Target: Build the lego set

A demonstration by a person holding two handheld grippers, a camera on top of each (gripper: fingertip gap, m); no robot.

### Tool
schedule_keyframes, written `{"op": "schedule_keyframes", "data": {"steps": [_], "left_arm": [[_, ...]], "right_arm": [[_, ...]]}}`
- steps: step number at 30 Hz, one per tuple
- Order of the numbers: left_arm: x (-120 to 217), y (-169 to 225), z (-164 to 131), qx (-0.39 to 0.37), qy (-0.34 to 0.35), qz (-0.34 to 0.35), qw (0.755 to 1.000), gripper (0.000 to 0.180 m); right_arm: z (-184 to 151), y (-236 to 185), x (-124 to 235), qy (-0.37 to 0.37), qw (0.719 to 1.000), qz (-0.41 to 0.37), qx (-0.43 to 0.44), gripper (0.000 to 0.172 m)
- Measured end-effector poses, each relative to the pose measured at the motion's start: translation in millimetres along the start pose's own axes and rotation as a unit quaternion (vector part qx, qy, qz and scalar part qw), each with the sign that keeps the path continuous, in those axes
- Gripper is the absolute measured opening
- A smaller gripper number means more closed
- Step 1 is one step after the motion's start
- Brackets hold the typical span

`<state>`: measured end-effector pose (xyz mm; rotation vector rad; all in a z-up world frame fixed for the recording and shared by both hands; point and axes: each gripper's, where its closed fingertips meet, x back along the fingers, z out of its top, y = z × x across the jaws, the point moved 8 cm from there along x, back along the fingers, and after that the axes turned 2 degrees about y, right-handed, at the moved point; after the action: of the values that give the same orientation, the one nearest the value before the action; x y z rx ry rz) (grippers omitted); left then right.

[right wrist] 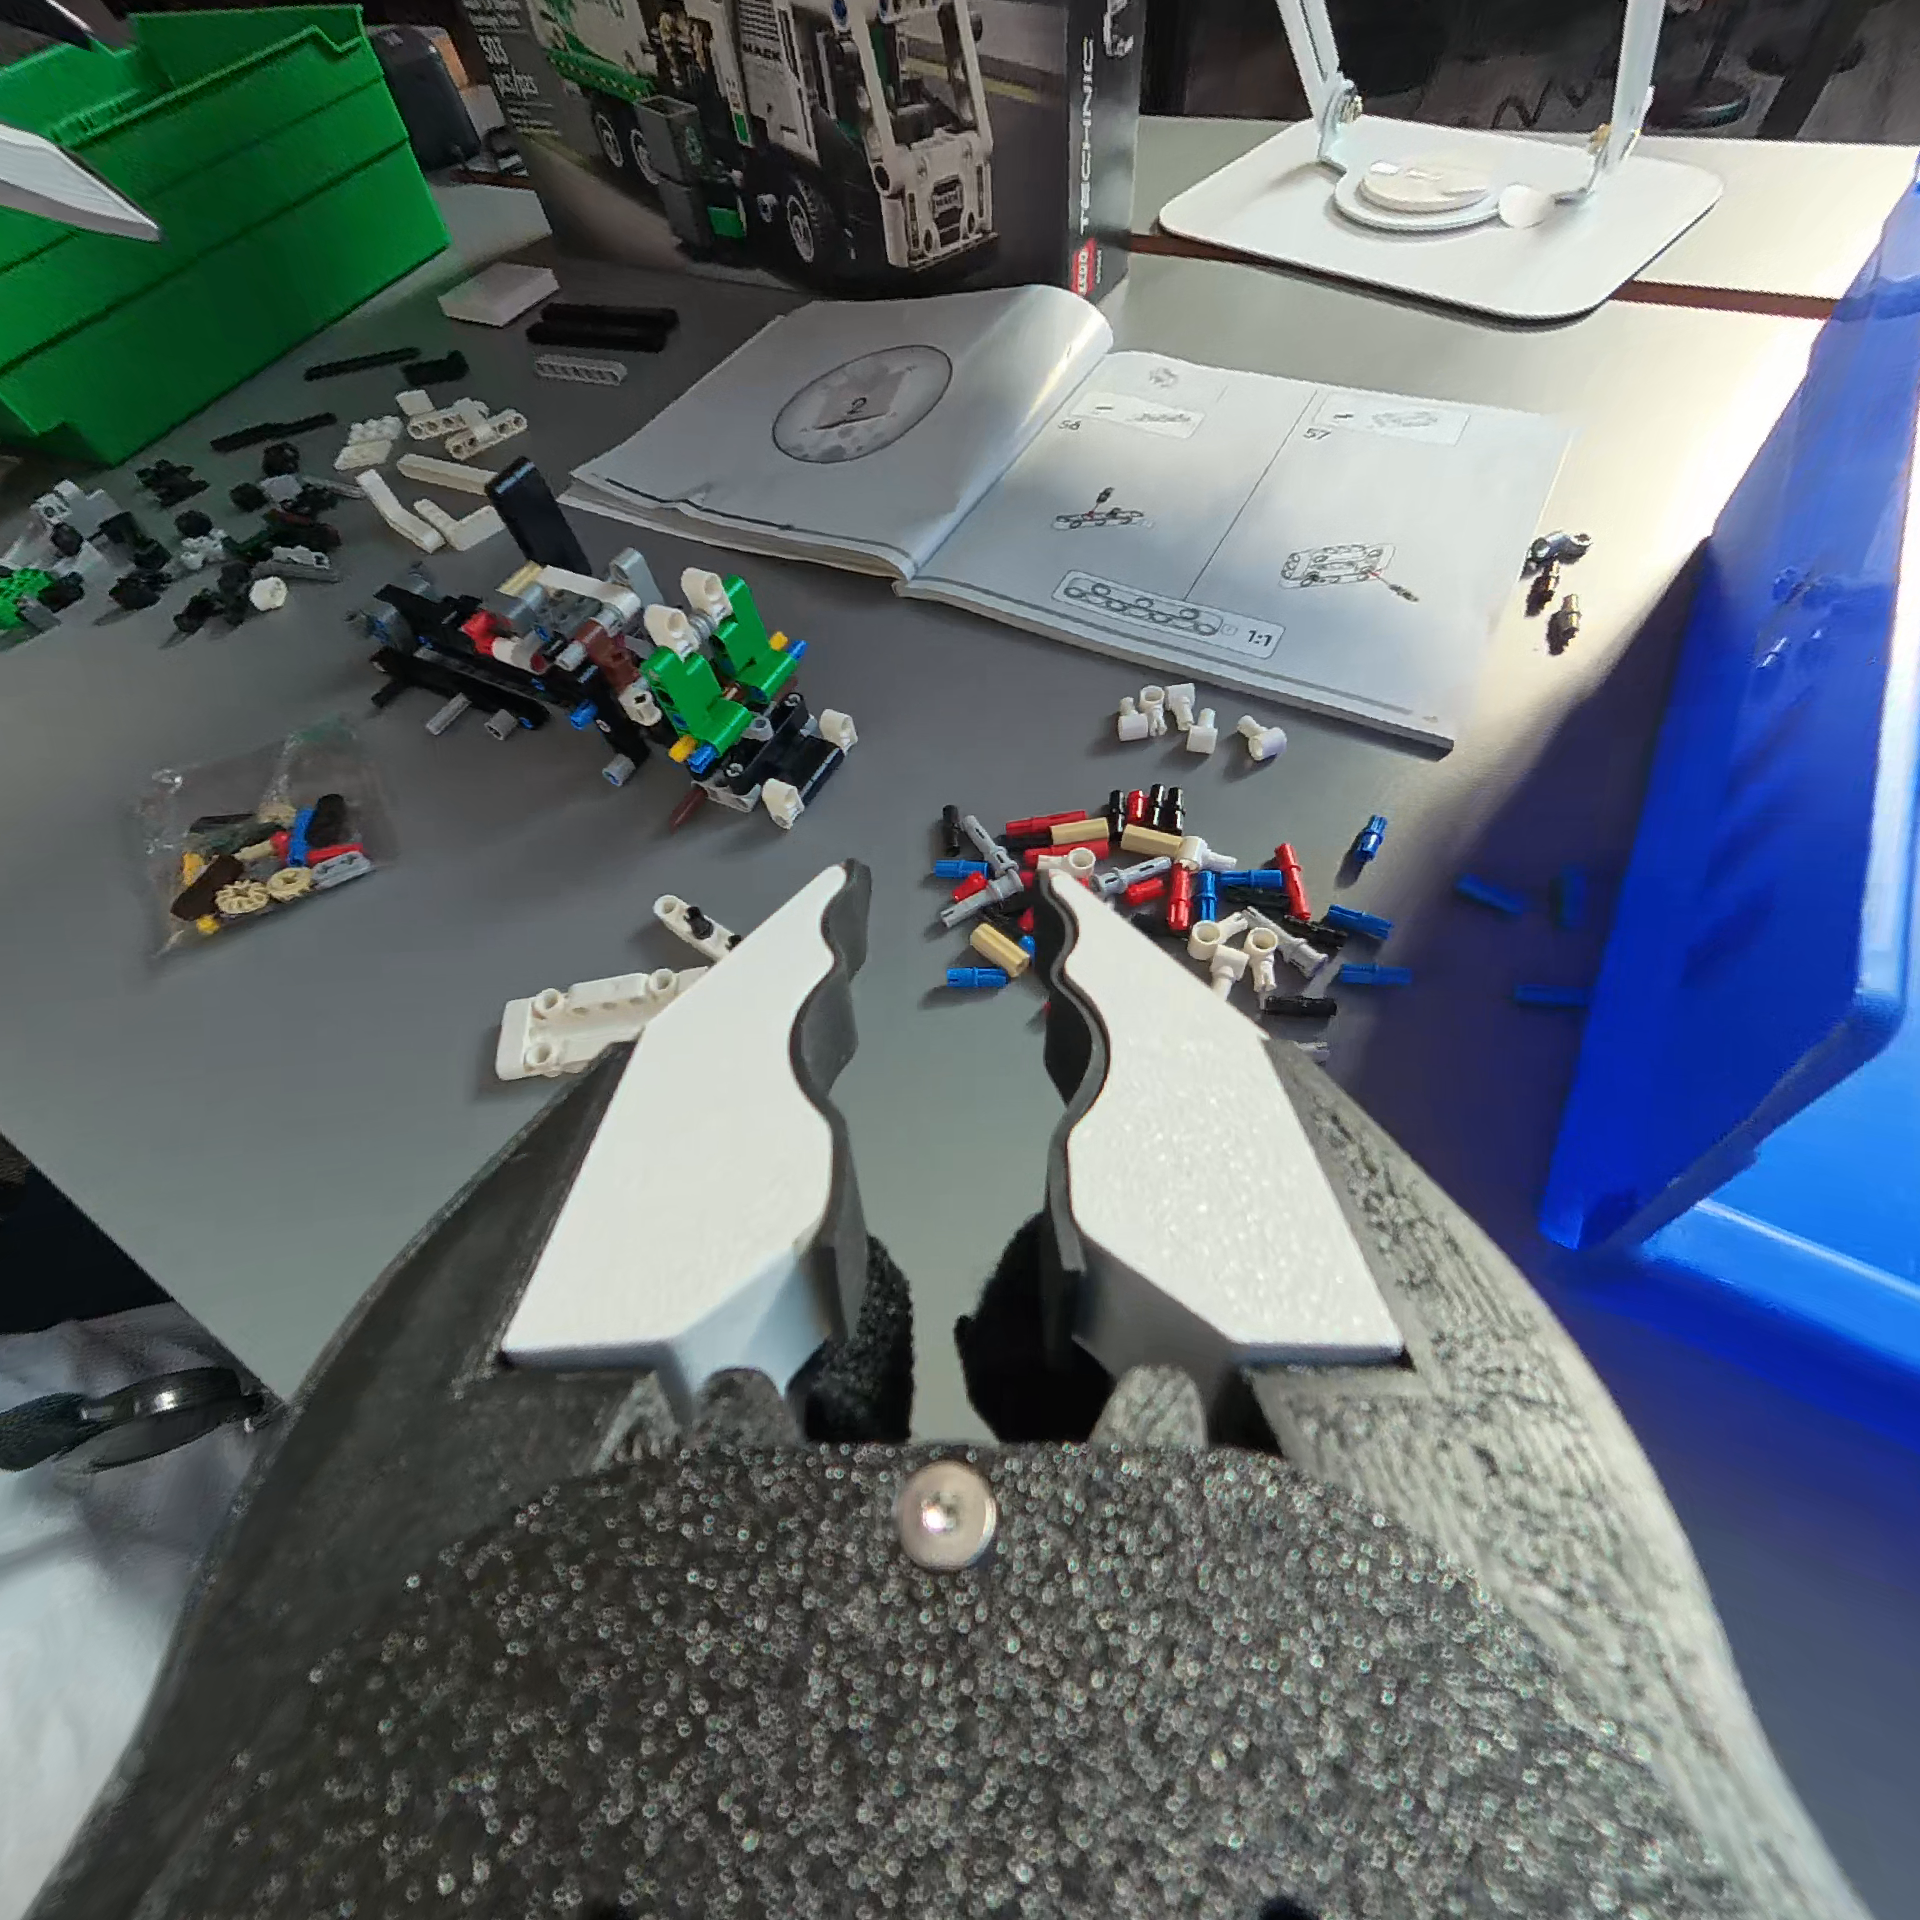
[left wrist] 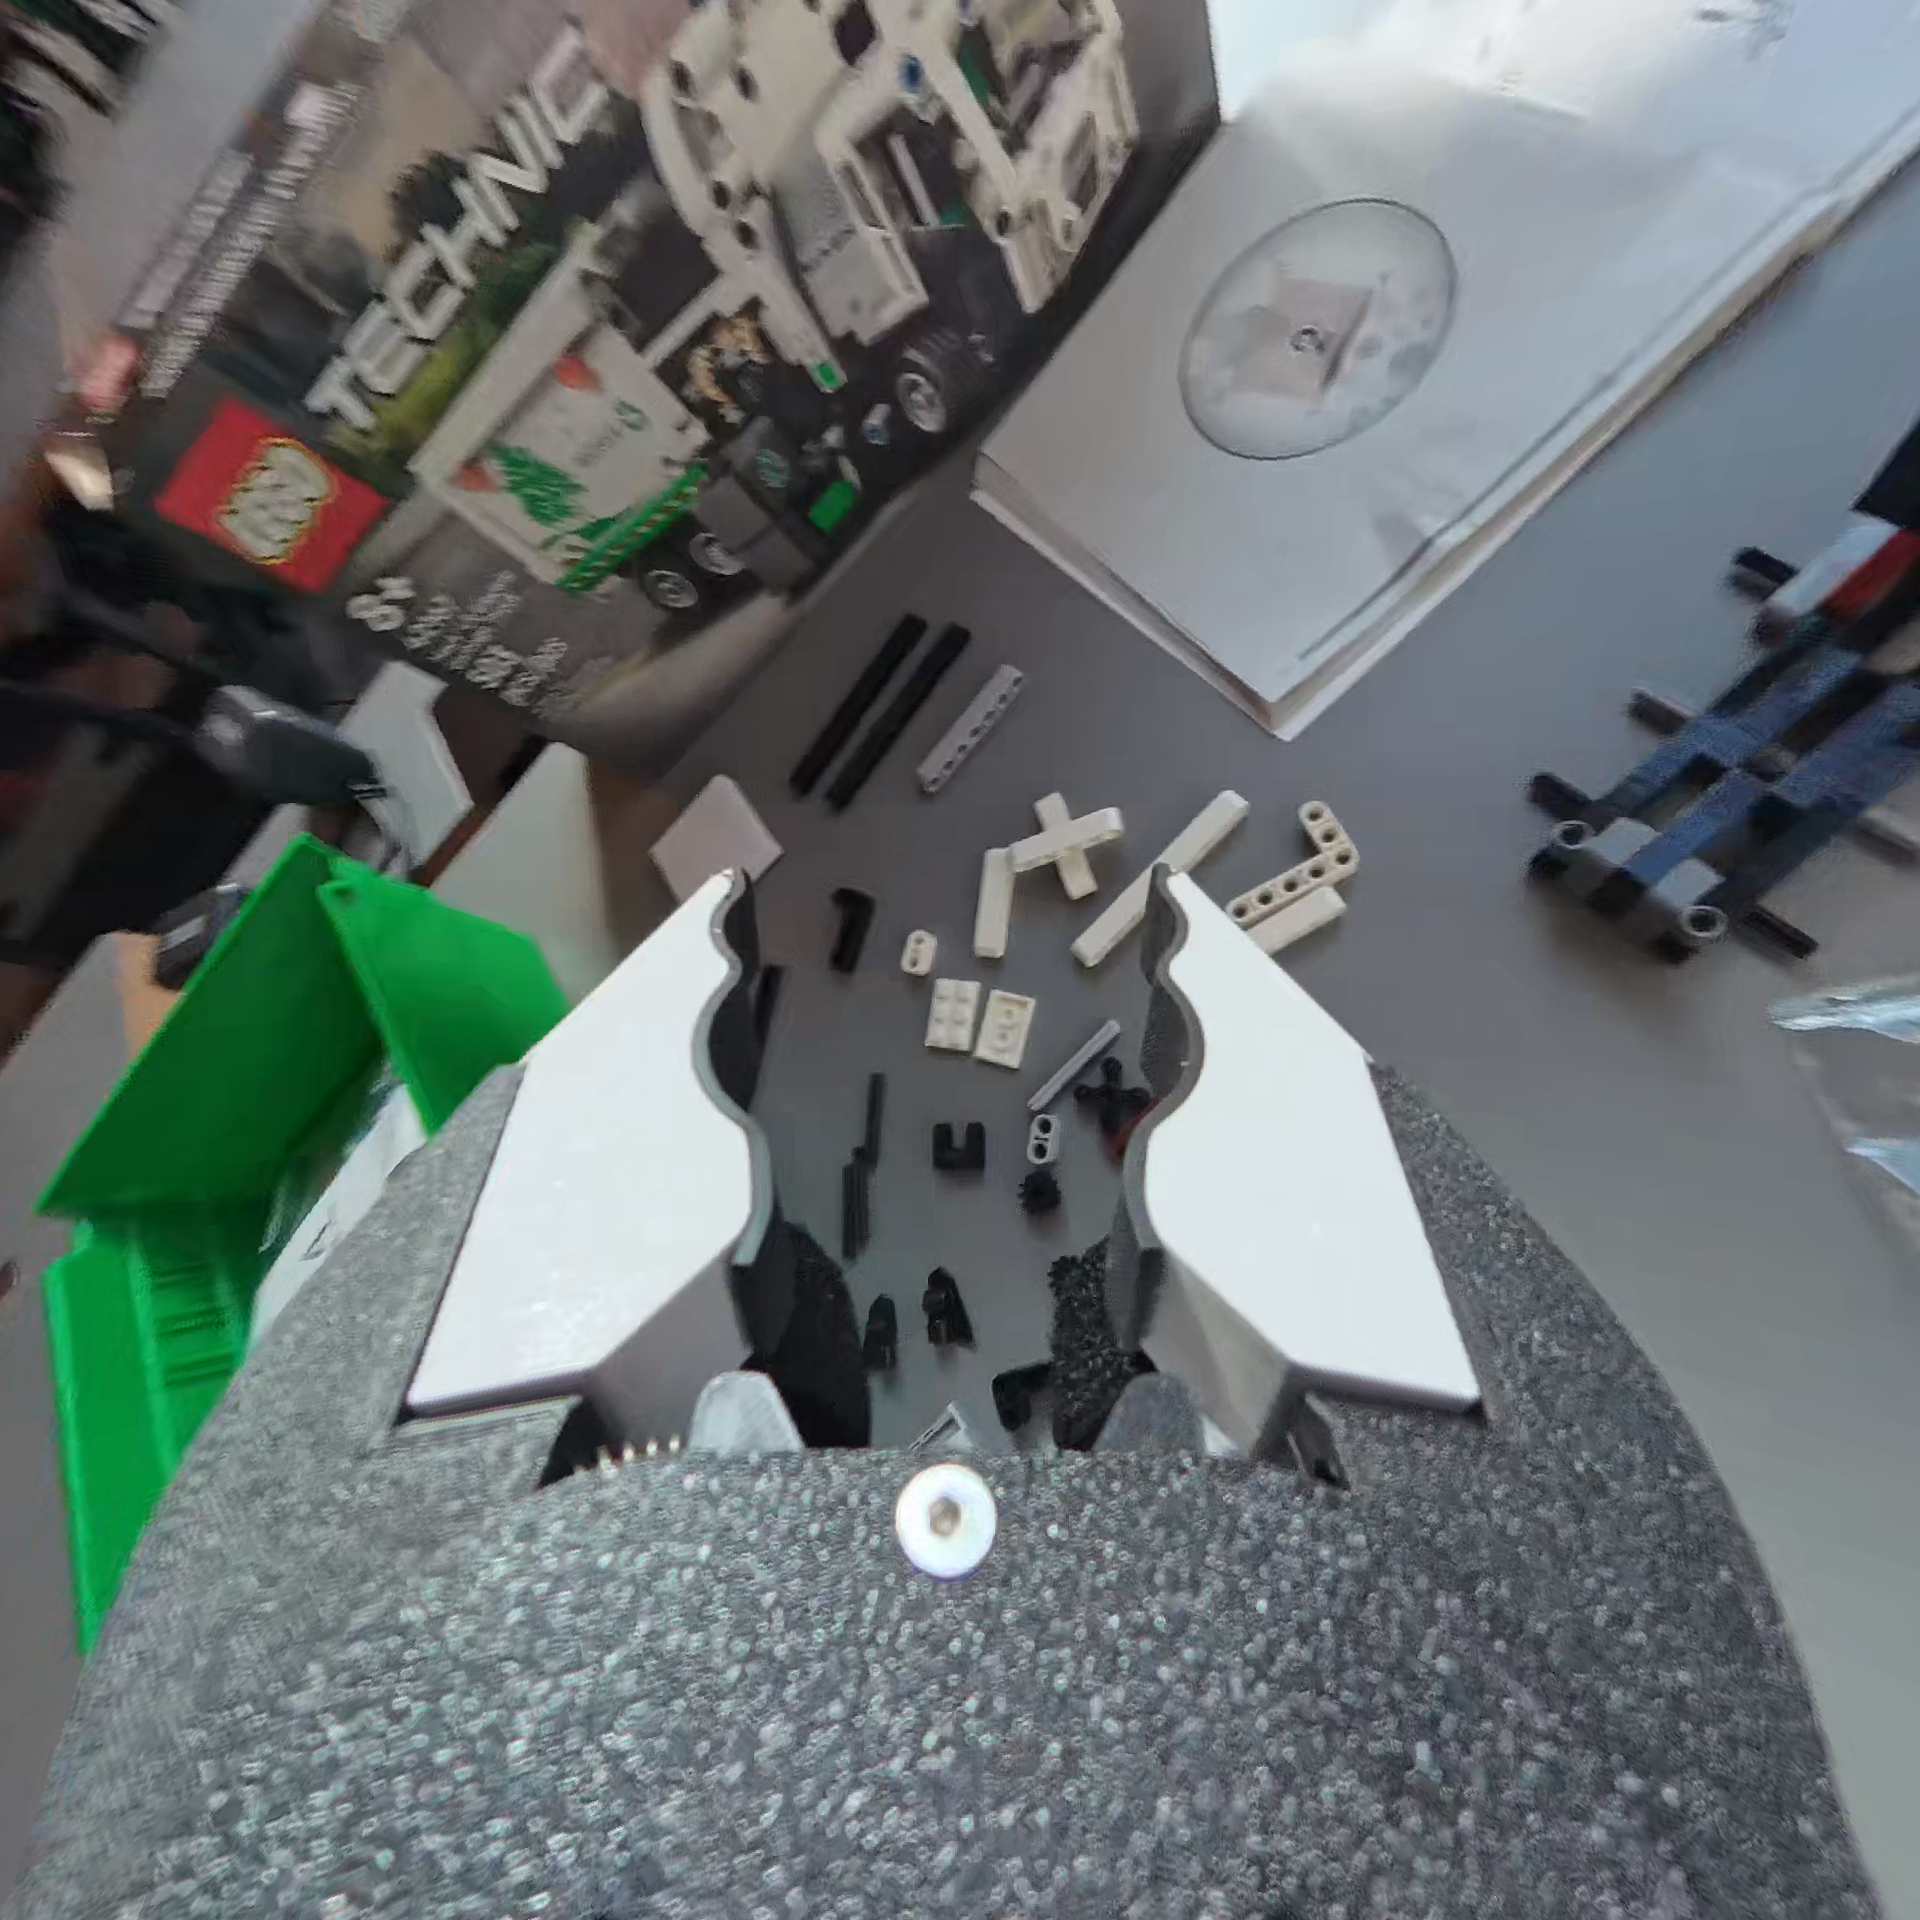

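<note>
Both handheld tools hang over a grey tabletop (right wrist: 312,1091) strewn with toy building pieces. The left gripper (left wrist: 951,894) has its white, black-padded fingers spread wide with nothing between them, poised above white plastic beams and small plates (left wrist: 982,1023) and short black pins and connectors (left wrist: 940,1320); none of these touches a pad. The right gripper (right wrist: 951,883) is likewise parted and empty, its tips just short of a loose heap of red, blue, black and tan connector pins (right wrist: 1143,883).

Any pick from that heap would, by my reading, want the tips lowered over a single pin lying clear at the edge, since the pins overlap one another closely.

A flat white perforated panel (right wrist: 566,1023) lies partly under the right tool's left finger. Beyond stand a half-built green, black and white model chassis (right wrist: 644,665), a clear bag of mixed small parts (right wrist: 260,842), an open instruction booklet (right wrist: 1091,488), the printed cardboard set box (right wrist: 831,135), a green plastic bin (right wrist: 208,208) and a blue plastic bin (right wrist: 1766,831) crowding the right side.
</note>
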<state>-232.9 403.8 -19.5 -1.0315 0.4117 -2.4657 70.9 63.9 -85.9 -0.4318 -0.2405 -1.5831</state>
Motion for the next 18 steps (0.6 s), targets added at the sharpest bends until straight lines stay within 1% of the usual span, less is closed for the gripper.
{"op": "schedule_keyframes", "data": {"steps": [1,3,4,5,6,7,9,11,13,15,18], "left_arm": [[7.8,5.4,-8.2,-0.001,0.016,0.057,0.998,0.066],[20.7,21.3,-27.1,0.001,0.05,0.145,0.988,0.066],[27.4,31.1,-34.8,-0.001,0.07,0.179,0.981,0.061],[33.2,43.6,-41.9,-0.006,0.082,0.196,0.977,0.049],[36.5,57.4,-47.9,-0.006,0.086,0.195,0.977,0.04],[37.4,70.5,-52.8,0.012,0.081,0.182,0.98,0.04],[38.4,92.1,-58.2,0.087,0.064,0.128,0.986,0.043],[43.9,107.6,-55.9,0.169,0.081,0.052,0.981,0.043],[48.0,122.5,-51.6,0.226,0.101,-0.039,0.968,0.043],[48.9,134.1,-51.7,0.252,0.105,-0.102,0.957,0.043],[49.6,143.6,-57.8,0.278,0.098,-0.136,0.946,0.043]], "right_arm": [[-2.5,2.4,-4.3,-0.004,1.0,-0.004,0.0,0.03],[-5.9,4.8,-8.7,0.0,1.0,-0.008,0.007,0.029],[-6.9,6.1,-9.2,0.004,1.0,-0.012,0.014,0.028],[-7.9,7.4,-9.2,0.005,1.0,-0.017,0.025,0.028],[-8.6,8.9,-8.9,0.007,0.999,-0.025,0.035,0.028],[-9.0,10.5,-8.4,0.009,0.999,-0.033,0.042,0.028],[-8.7,10.7,-8.1,0.017,0.999,-0.027,0.042,0.026],[-9.5,7.9,-8.1,0.023,0.999,-0.007,0.029,0.027],[-14.7,3.8,-6.7,0.021,1.0,0.008,0.02,0.027],[-19.8,-0.4,-4.5,0.016,1.0,0.007,0.02,0.027],[-24.3,-12.5,1.3,0.008,1.0,0.006,0.022,0.027]]}}
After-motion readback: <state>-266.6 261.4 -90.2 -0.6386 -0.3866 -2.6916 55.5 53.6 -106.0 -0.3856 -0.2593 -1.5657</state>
